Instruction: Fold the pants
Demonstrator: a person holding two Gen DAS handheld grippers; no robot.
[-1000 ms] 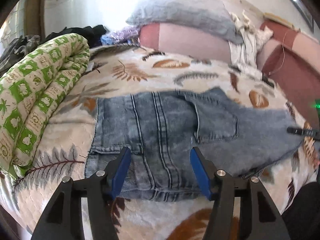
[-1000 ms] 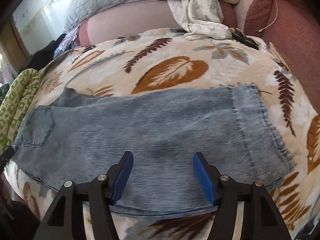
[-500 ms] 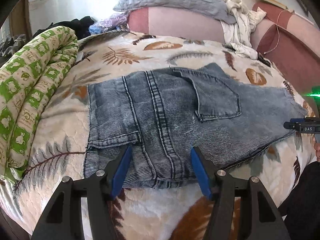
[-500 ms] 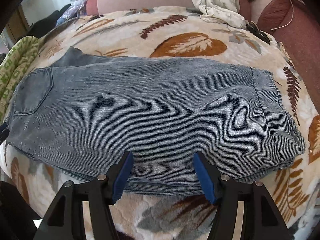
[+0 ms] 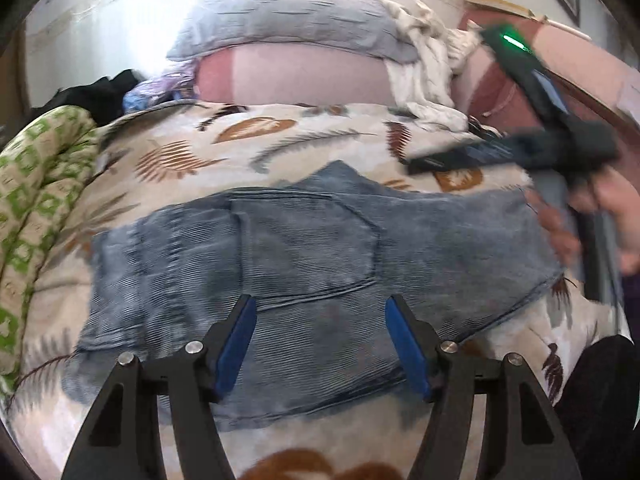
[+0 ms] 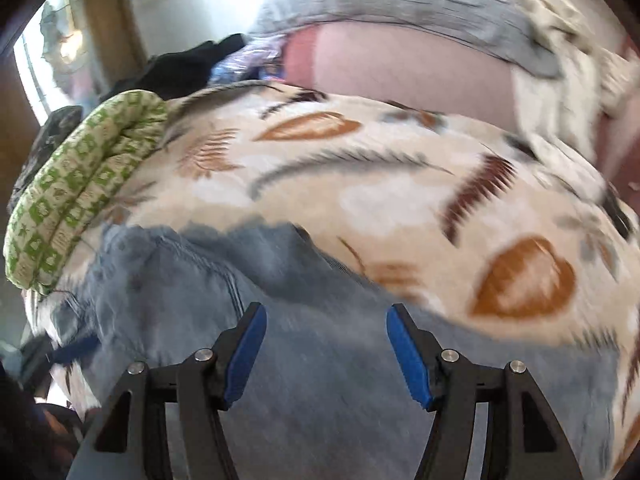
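Faded blue denim pants are laid flat on a cream leaf-patterned blanket. The left gripper and right gripper, 2 in all, are held wide open above the denim, gripping nothing. Matching edges are best pinched evenly before folding.

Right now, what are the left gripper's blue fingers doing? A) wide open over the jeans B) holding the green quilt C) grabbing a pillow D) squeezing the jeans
A: the left gripper has its blue fingers spread wide apart, with the jeans lying flat on the blanket between and beyond them, nothing pinched.
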